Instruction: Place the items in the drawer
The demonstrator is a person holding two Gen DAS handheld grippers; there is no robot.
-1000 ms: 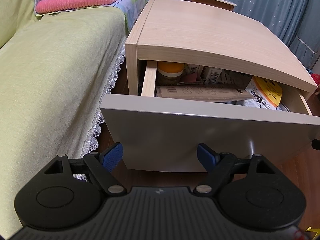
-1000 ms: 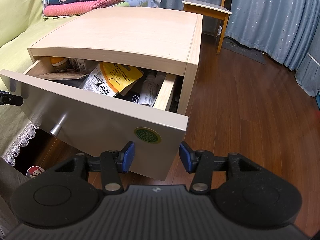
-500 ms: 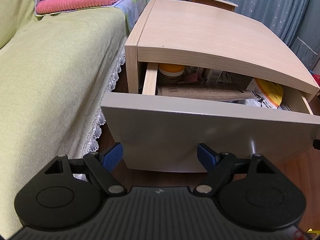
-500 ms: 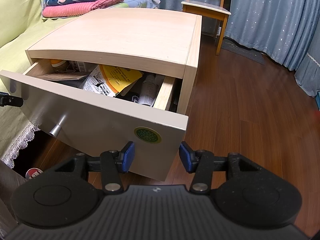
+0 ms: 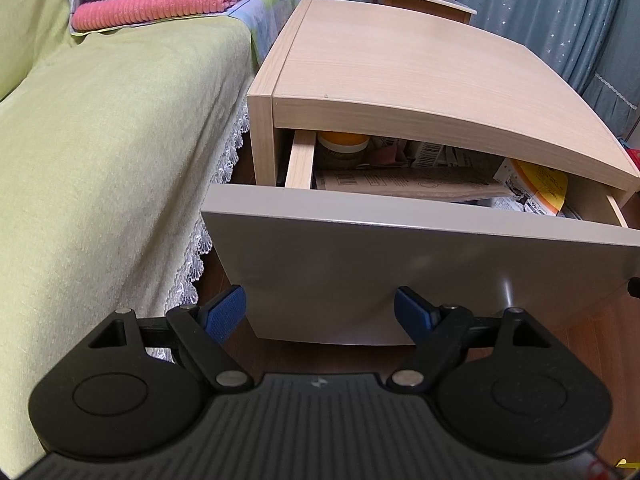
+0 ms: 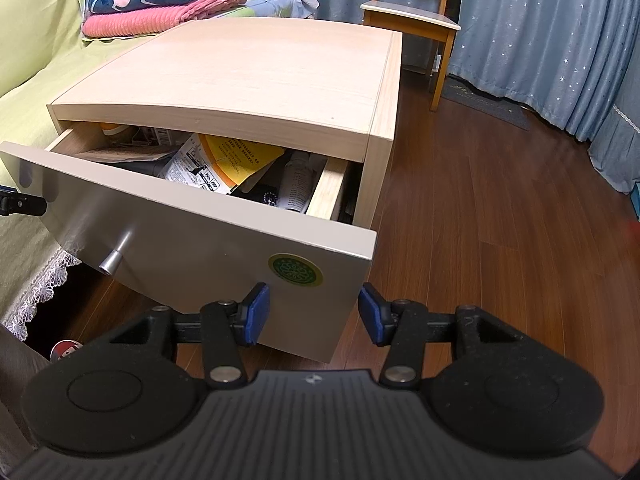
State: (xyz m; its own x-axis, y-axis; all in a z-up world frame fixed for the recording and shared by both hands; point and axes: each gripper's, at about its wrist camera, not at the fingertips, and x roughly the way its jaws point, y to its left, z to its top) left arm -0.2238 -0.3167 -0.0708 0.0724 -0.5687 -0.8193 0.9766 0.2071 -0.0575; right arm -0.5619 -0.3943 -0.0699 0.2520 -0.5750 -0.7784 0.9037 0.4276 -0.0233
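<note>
left claw: gaping wide, gripping nothing, hovering before the grey drawer front
right claw: spread apart and bare, sitting at the drawer's right corner
drawer: standing partly out of the nightstand, crammed with a yellow packet and papers
risk: pushing it in is likely jamming the packet under the worktop, since it is riding high

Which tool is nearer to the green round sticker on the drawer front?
Right. The right tool sits just below the green sticker; the left tool faces the drawer front's other end.
</note>
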